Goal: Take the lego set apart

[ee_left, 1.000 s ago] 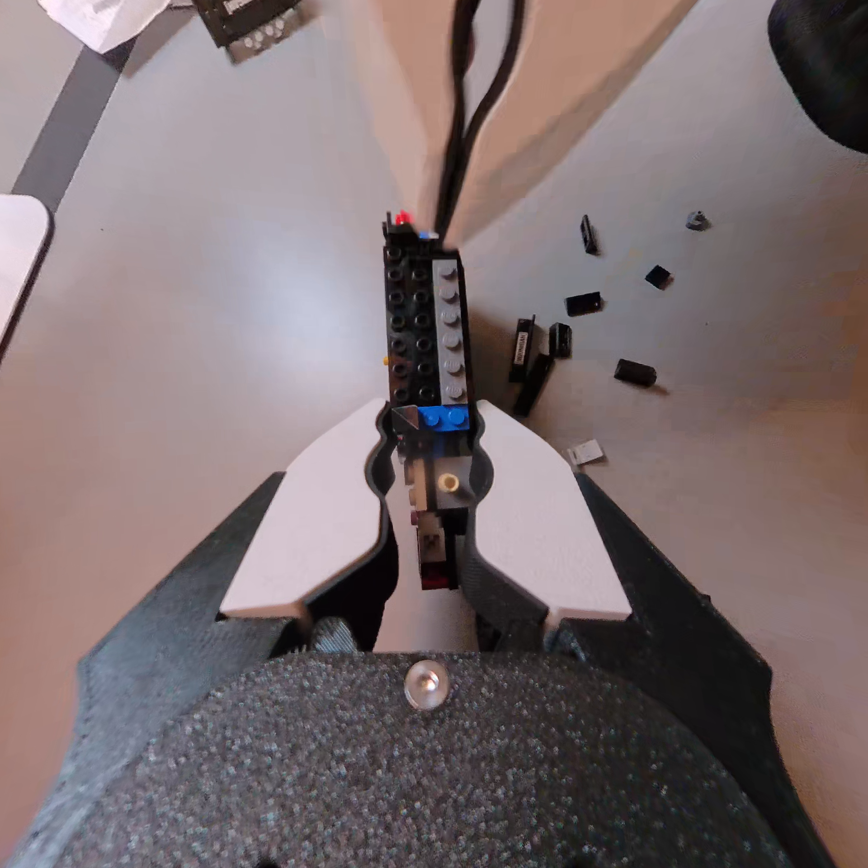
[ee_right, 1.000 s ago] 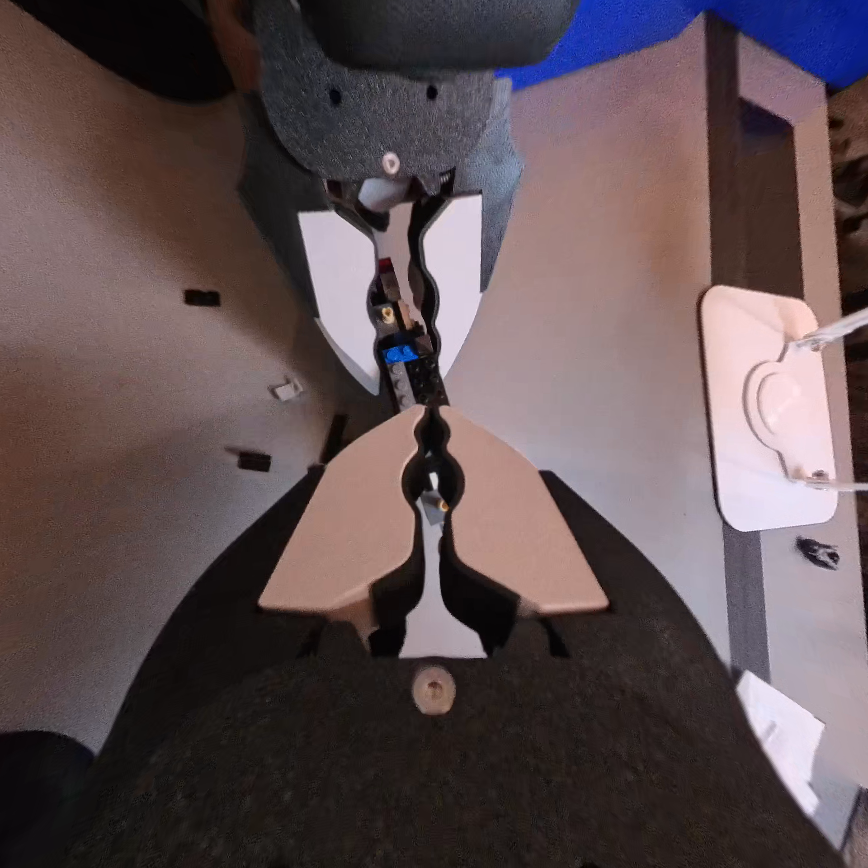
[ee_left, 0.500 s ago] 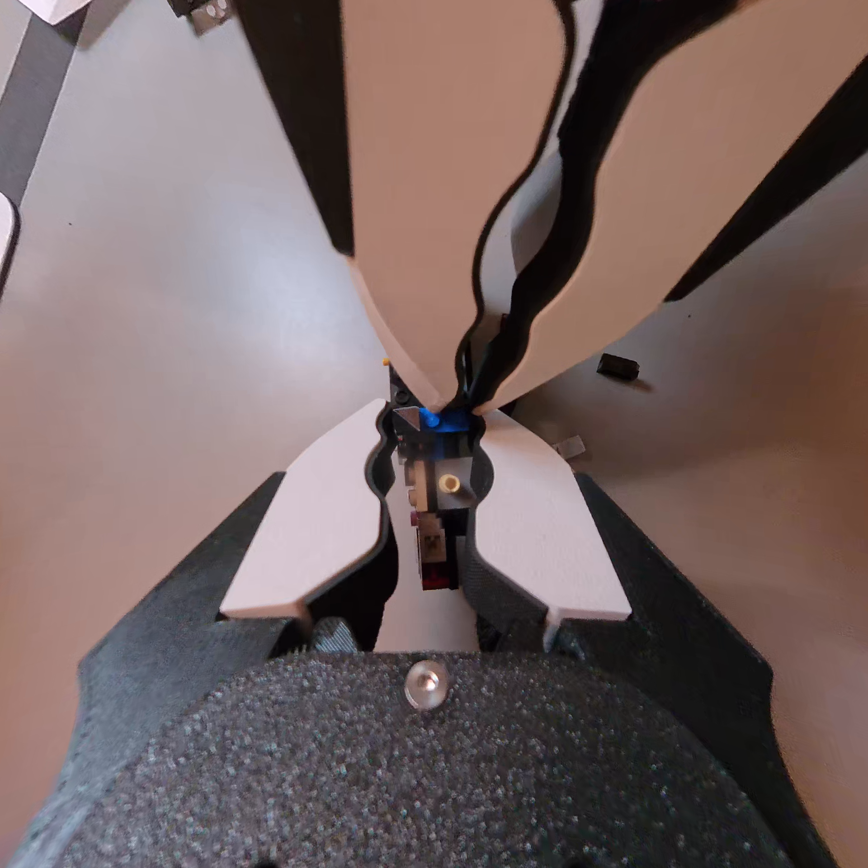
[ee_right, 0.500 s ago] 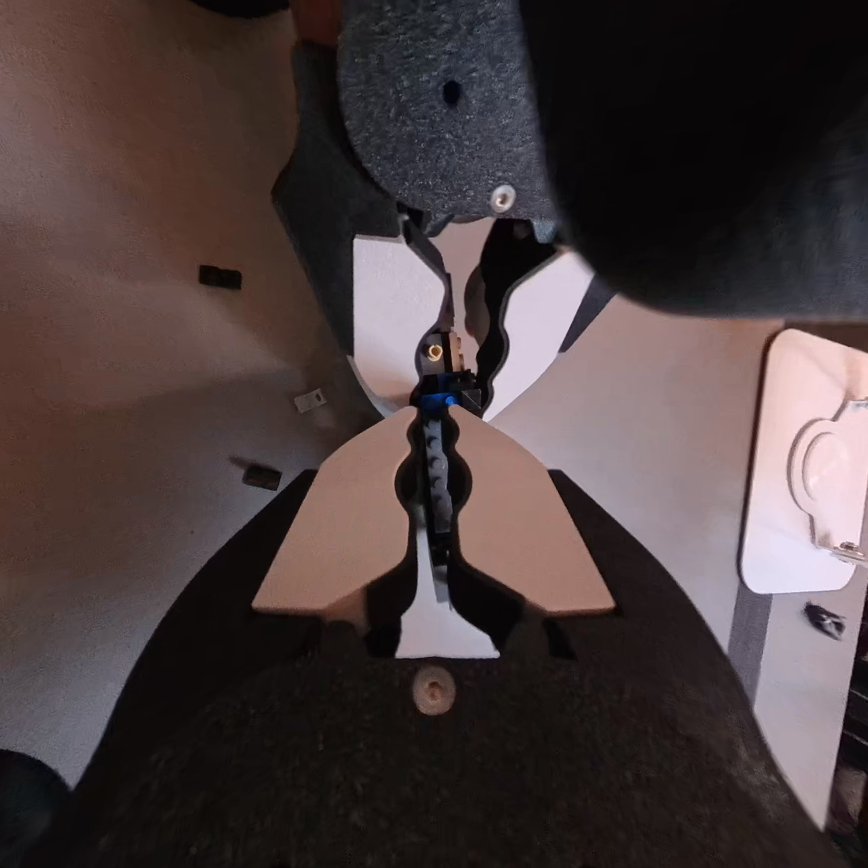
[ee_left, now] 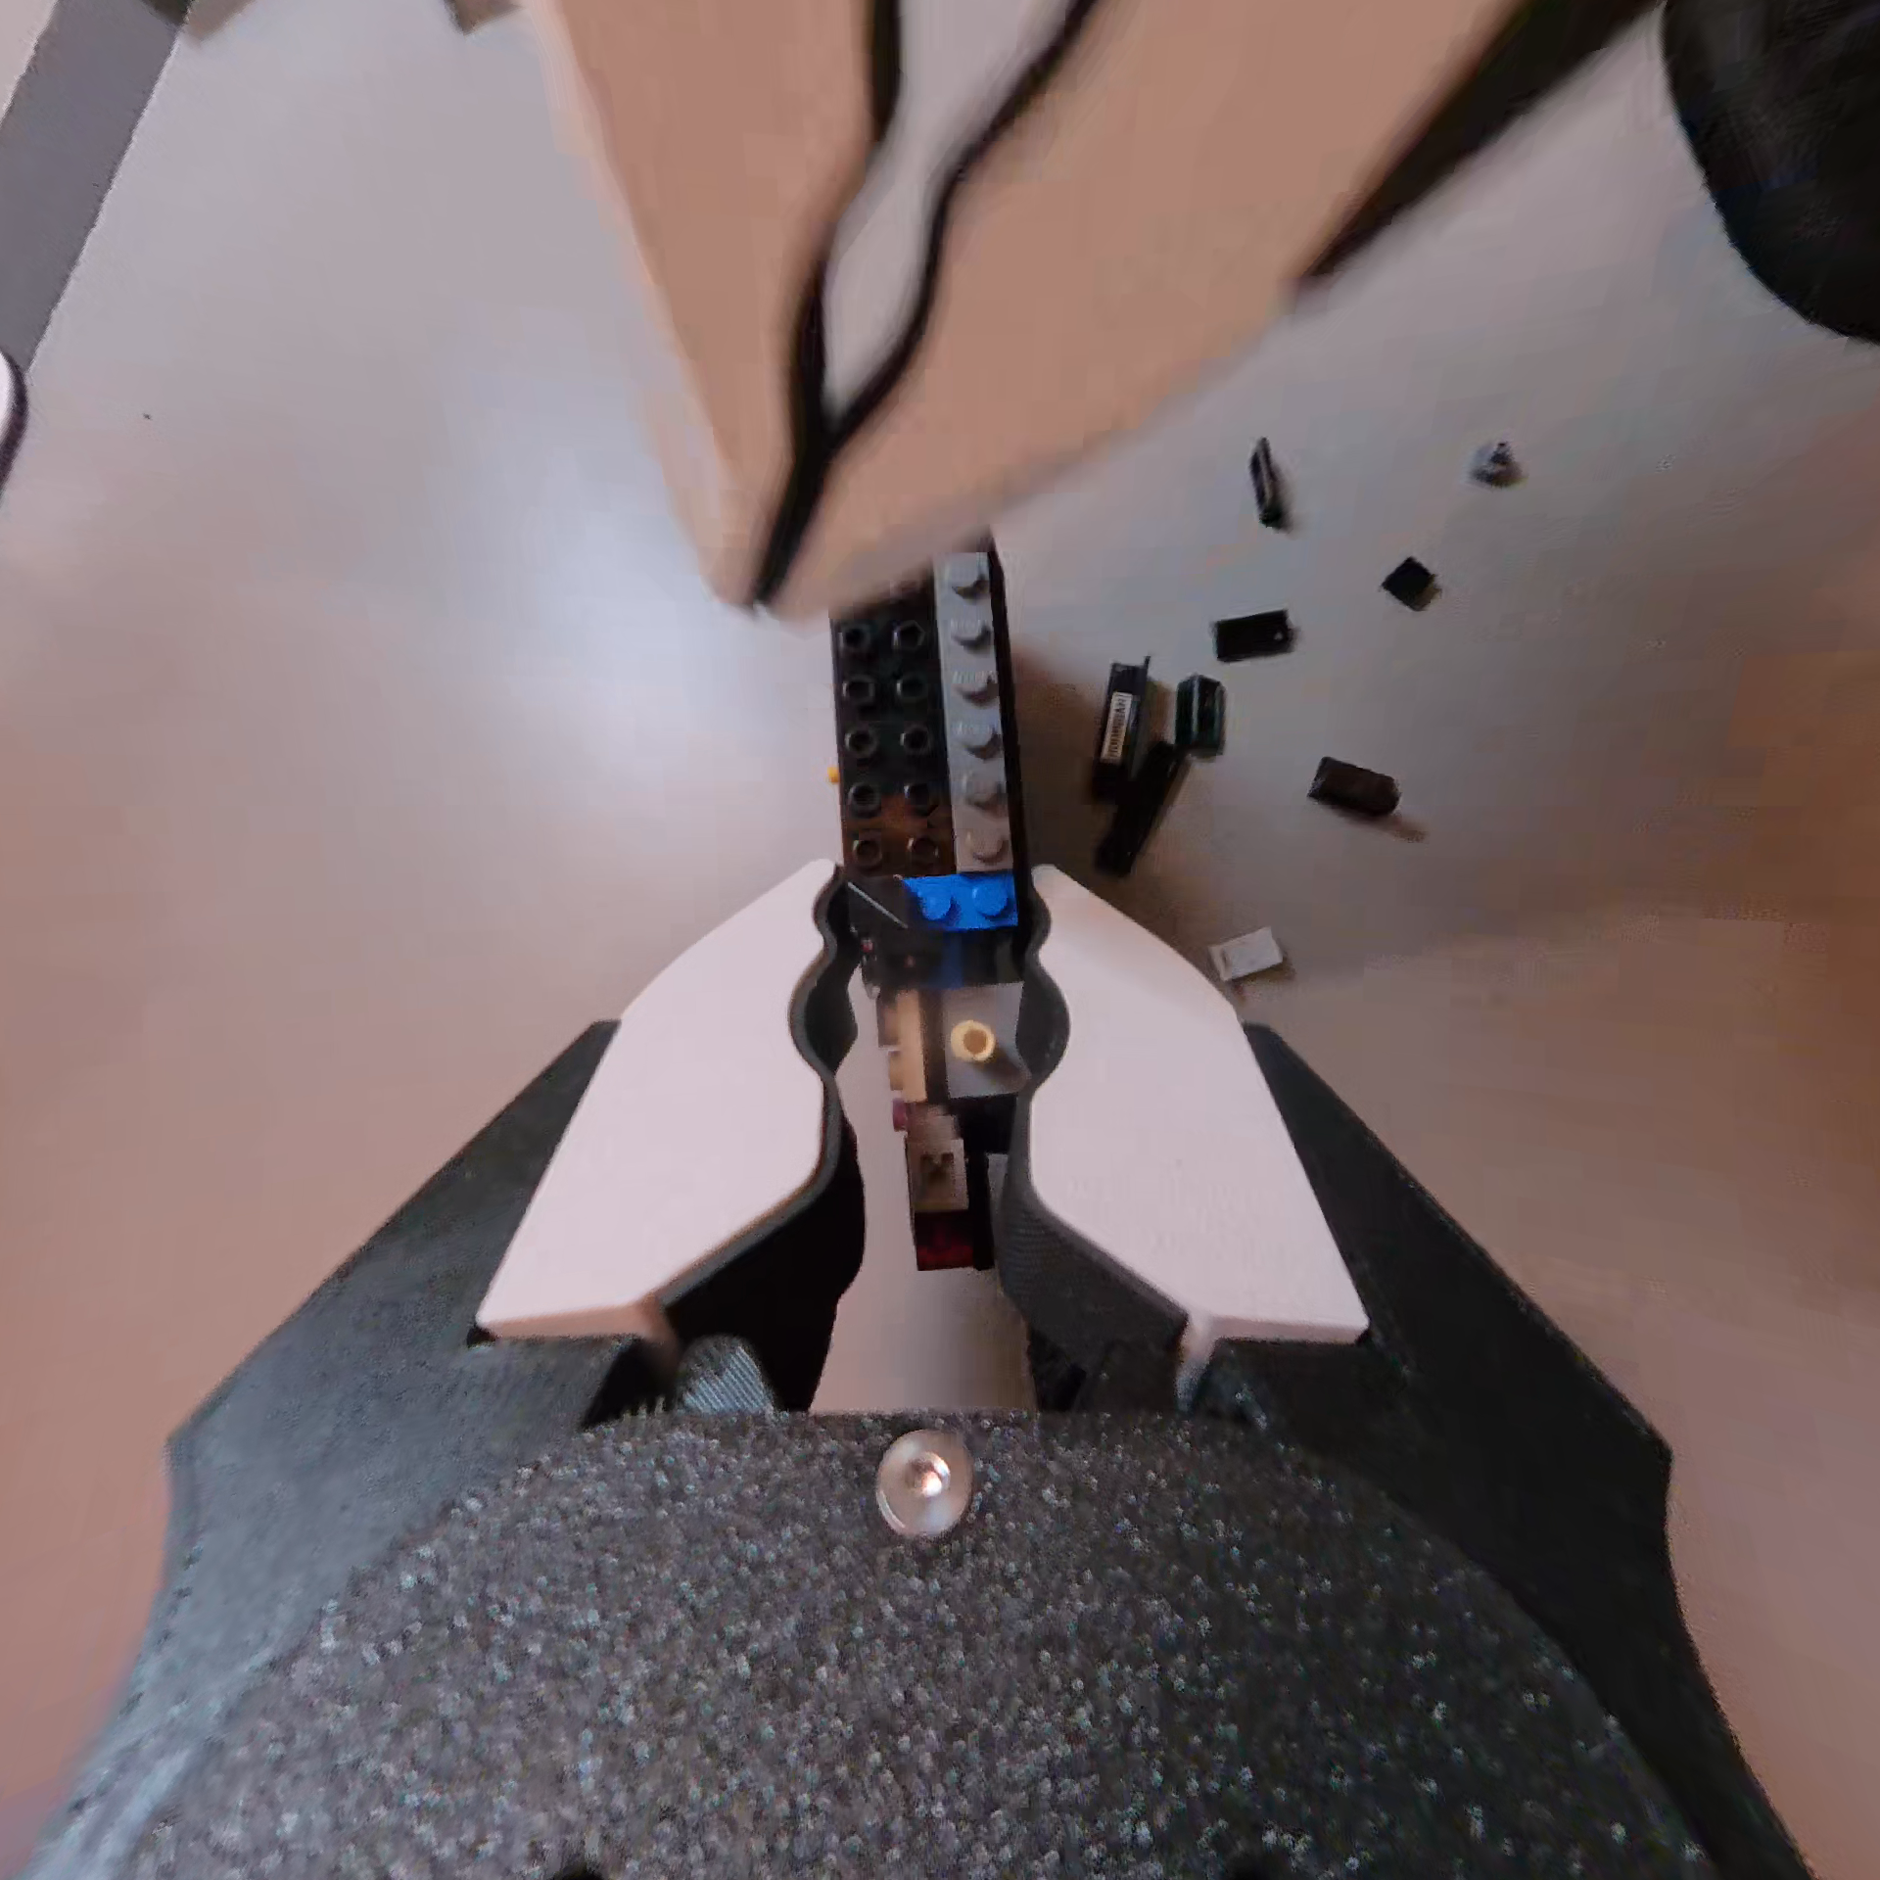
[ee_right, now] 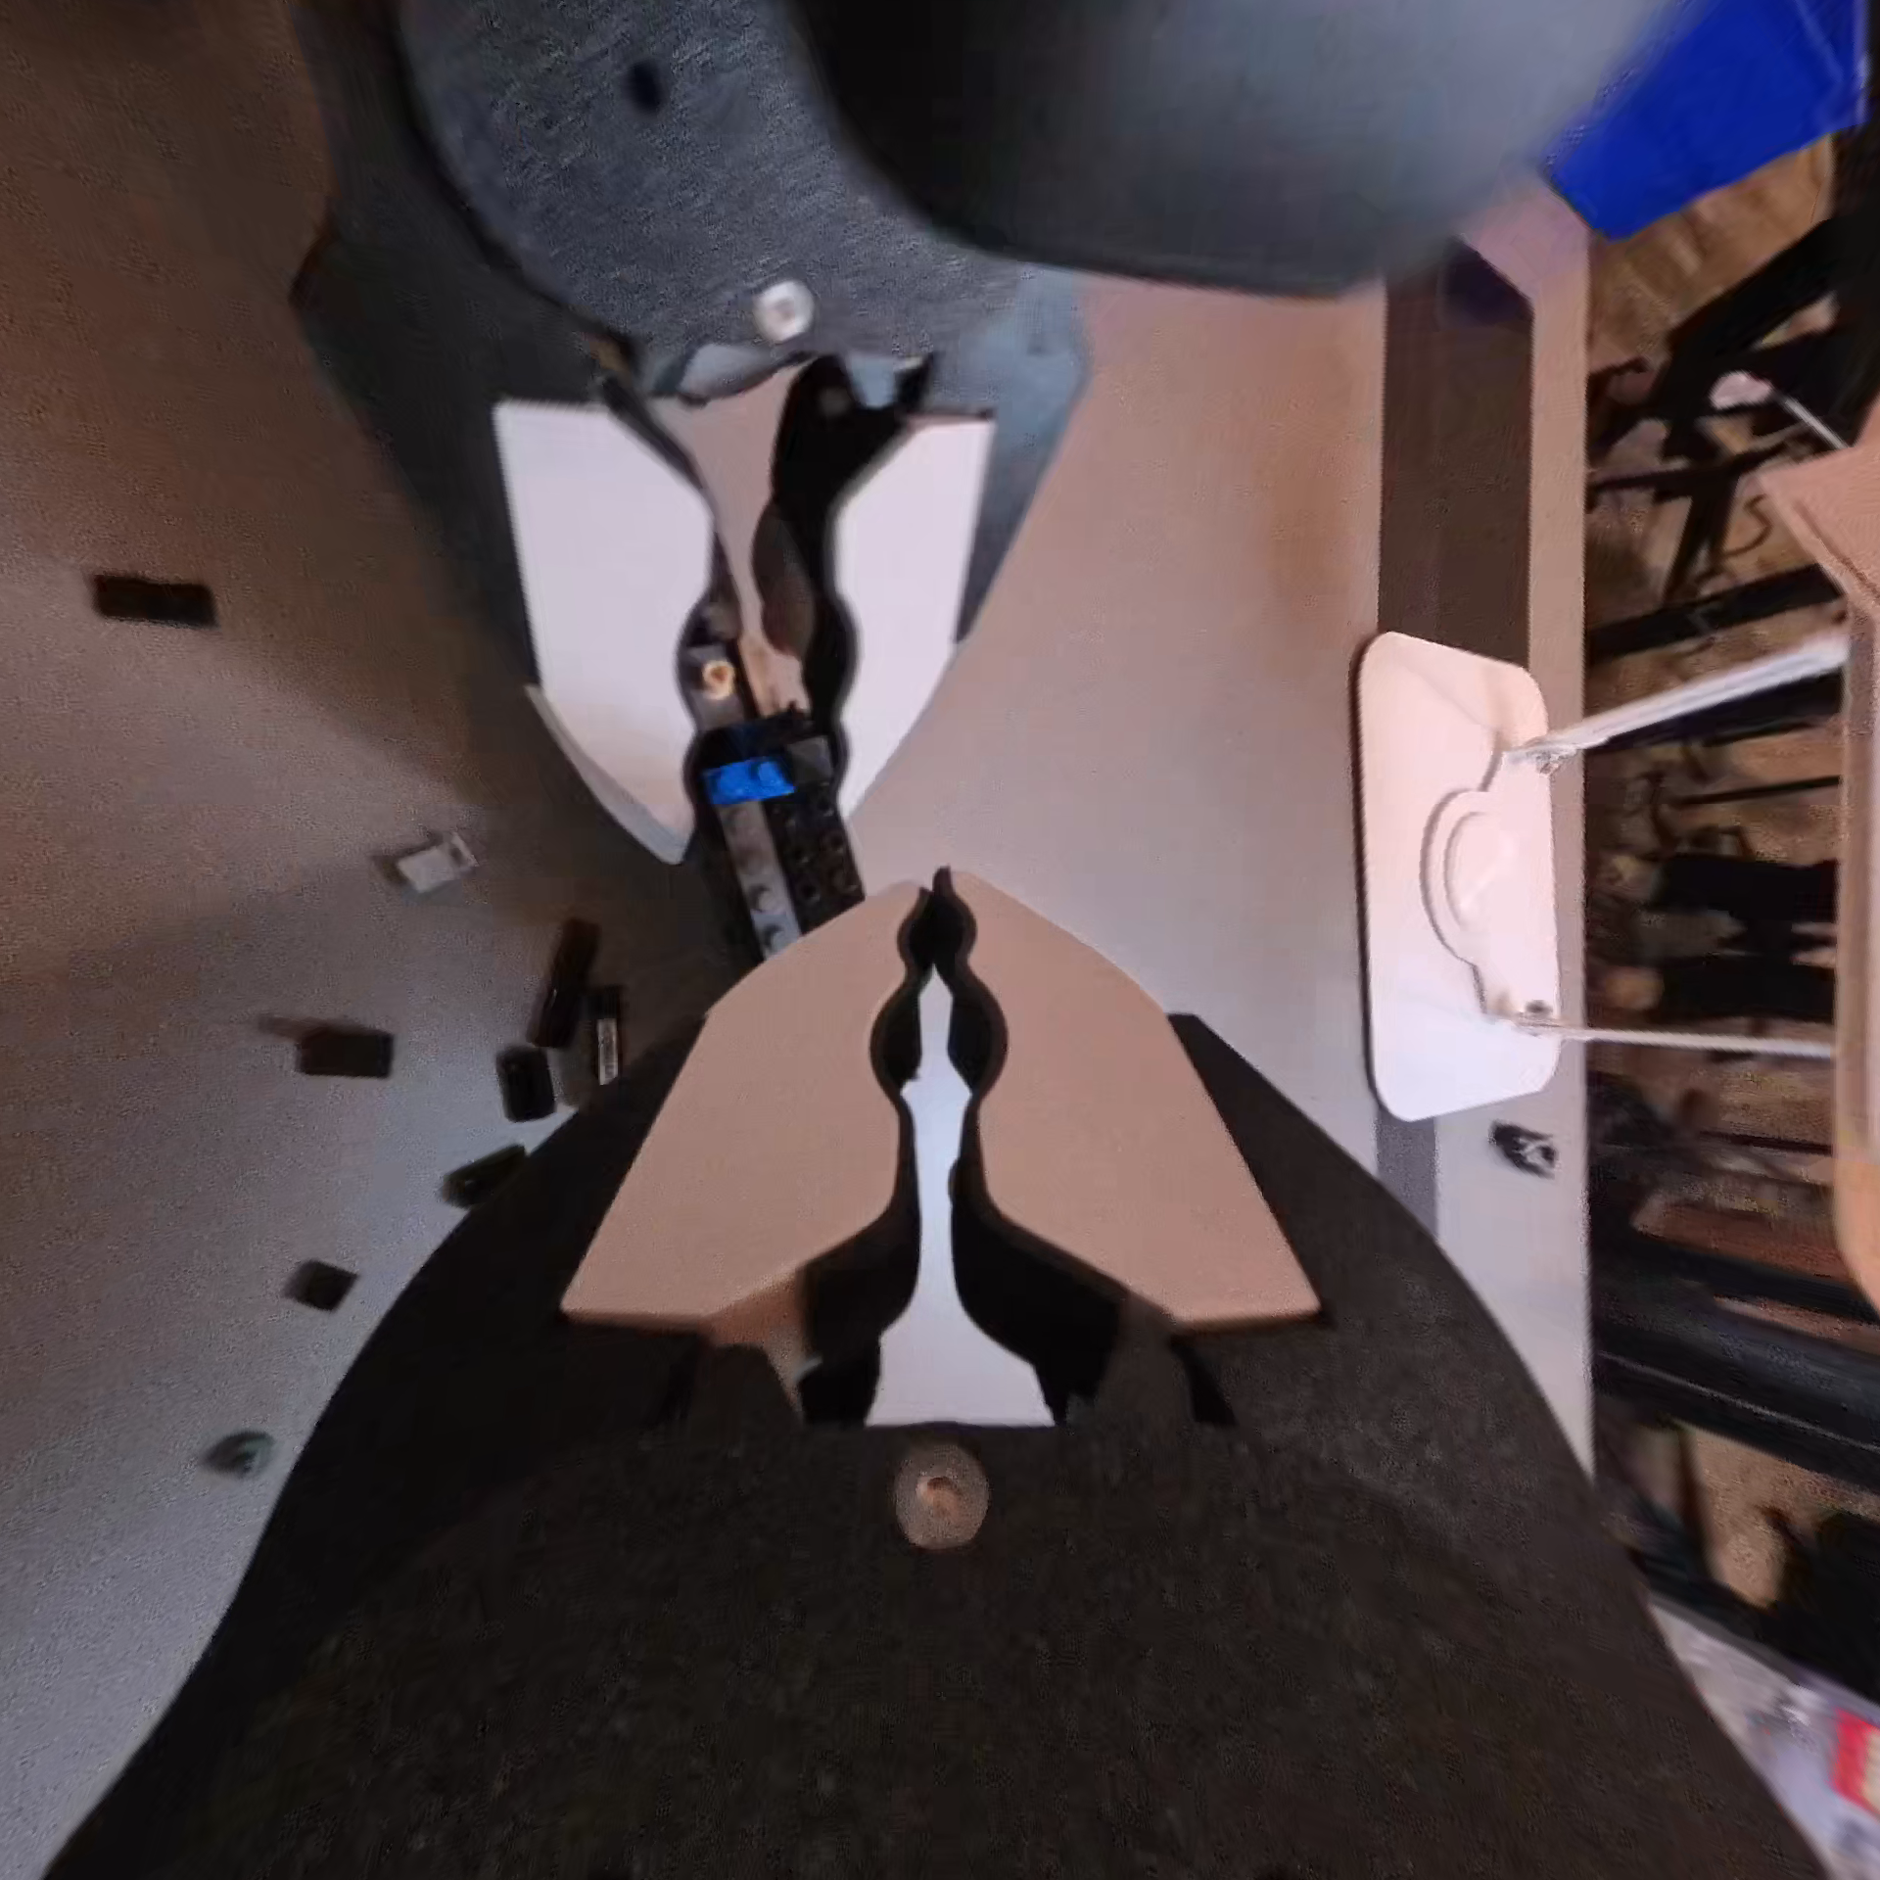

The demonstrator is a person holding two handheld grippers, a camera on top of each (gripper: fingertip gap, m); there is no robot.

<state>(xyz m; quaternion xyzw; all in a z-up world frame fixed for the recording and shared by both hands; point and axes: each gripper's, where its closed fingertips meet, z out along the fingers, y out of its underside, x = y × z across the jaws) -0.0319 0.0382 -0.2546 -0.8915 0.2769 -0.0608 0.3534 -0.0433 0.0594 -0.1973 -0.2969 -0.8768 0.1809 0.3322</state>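
A: Left wrist view: the left gripper (ee_left: 931,895) is clenched on the near end of the lego set (ee_left: 928,814), whose long axis runs straight away from it, held above the table (ee_left: 356,712).

B: And the right gripper (ee_right: 936,890)?

A: Its fingertips are pressed together with nothing between them, just beside the set's far end.

B: So the free end points at the right one; I'd judge it must part and bite there. Loose black pieces (ee_left: 1253,636) lie to the right.
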